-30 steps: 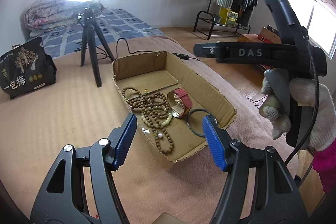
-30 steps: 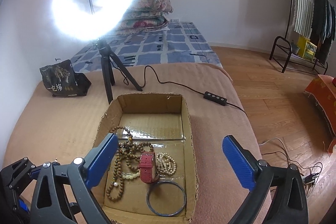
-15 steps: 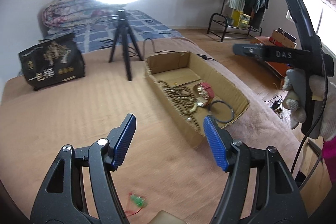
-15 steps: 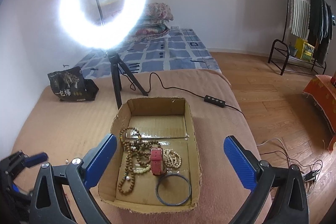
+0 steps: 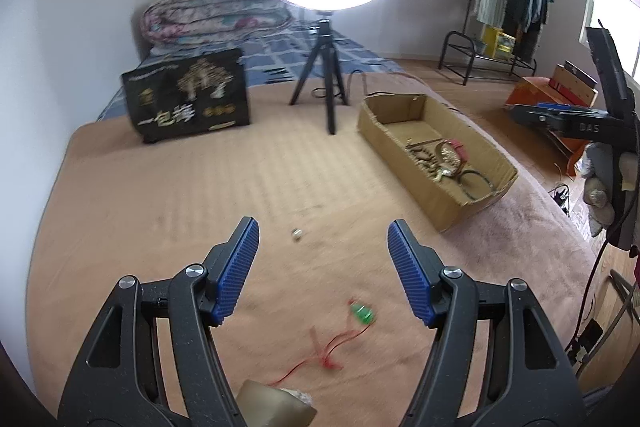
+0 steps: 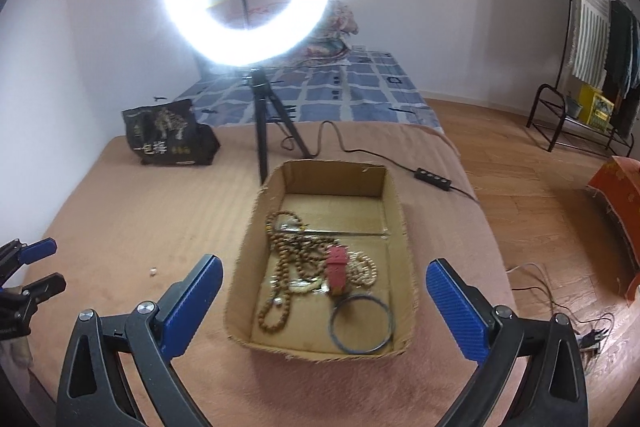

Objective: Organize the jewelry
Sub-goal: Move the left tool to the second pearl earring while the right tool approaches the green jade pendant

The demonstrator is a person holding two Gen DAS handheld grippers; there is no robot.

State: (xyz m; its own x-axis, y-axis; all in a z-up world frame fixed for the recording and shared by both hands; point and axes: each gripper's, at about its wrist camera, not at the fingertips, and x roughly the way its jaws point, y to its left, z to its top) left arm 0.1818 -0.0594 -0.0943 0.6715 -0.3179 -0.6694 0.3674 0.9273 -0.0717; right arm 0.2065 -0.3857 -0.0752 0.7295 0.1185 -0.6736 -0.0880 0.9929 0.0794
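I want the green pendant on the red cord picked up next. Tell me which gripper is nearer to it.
Left. The left gripper hangs open right above the green pendant, which lies between its fingers. The right gripper is open over the cardboard box, off to the pendant's right.

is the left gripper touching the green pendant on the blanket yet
Apart. The left wrist view shows the open left gripper with the green pendant lying on the blanket between its arms, clear of both.

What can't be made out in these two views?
- Small pale item on the blanket: too small and blurred in both views.
- Green pendant on red cord: motion-blurred, left view.
- Tan object: cut off by the left view's bottom edge.
- Bead strands in the cardboard box: tangled, count unclear.
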